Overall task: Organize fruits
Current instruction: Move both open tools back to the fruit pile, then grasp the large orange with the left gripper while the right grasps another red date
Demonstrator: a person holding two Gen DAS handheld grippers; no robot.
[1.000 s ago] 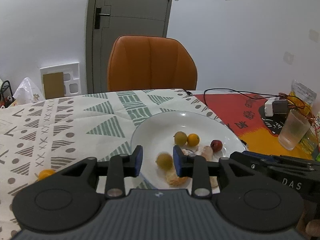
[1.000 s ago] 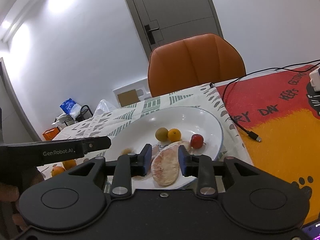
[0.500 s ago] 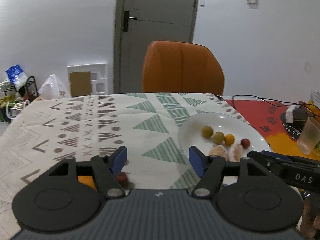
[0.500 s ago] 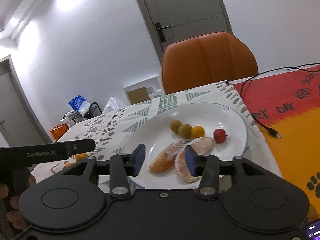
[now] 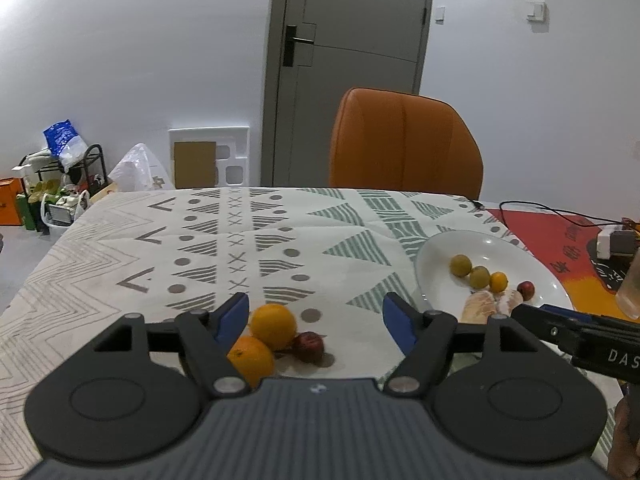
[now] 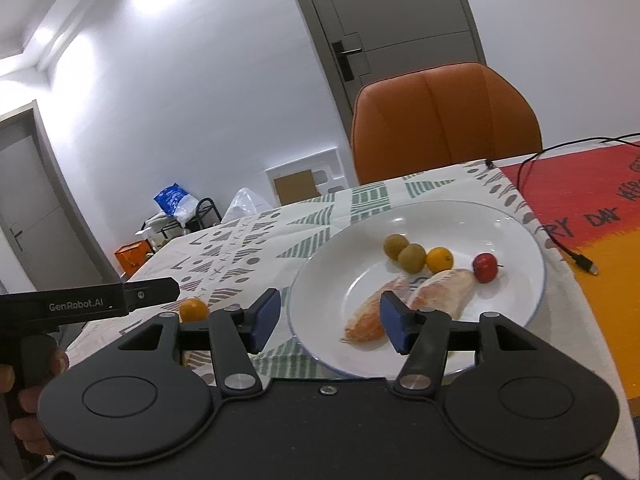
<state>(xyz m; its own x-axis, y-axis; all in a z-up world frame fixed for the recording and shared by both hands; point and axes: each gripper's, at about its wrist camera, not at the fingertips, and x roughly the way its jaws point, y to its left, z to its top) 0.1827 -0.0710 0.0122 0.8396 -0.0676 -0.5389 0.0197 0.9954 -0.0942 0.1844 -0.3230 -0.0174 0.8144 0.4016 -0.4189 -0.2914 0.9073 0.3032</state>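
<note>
A white plate (image 6: 344, 280) on the patterned cloth holds two green-brown fruits (image 6: 412, 257), a small orange fruit (image 6: 439, 259), a red fruit (image 6: 485, 267) and two peeled pomelo segments (image 6: 374, 316). My right gripper (image 6: 326, 322) hovers at the plate's near rim, its jaws opening, nothing pressed between the pads. In the left wrist view two oranges (image 5: 273, 326) and a dark red fruit (image 5: 308, 346) lie on the cloth. My left gripper (image 5: 316, 318) stands over them, jaws opening, with the fruits in the gap near the left finger, pads not pressing.
An orange chair (image 5: 404, 146) stands behind the table. A red and orange mat (image 6: 608, 216) with a black cable (image 6: 560, 240) lies right of the plate. A glass (image 5: 630, 292) and a charger sit at the far right. A hand holds the left gripper's body (image 6: 88, 304).
Both grippers opened. The right one let go of a pomelo segment, now lying on the plate. The left one released a green fruit onto the plate and swung left to the oranges on the cloth.
</note>
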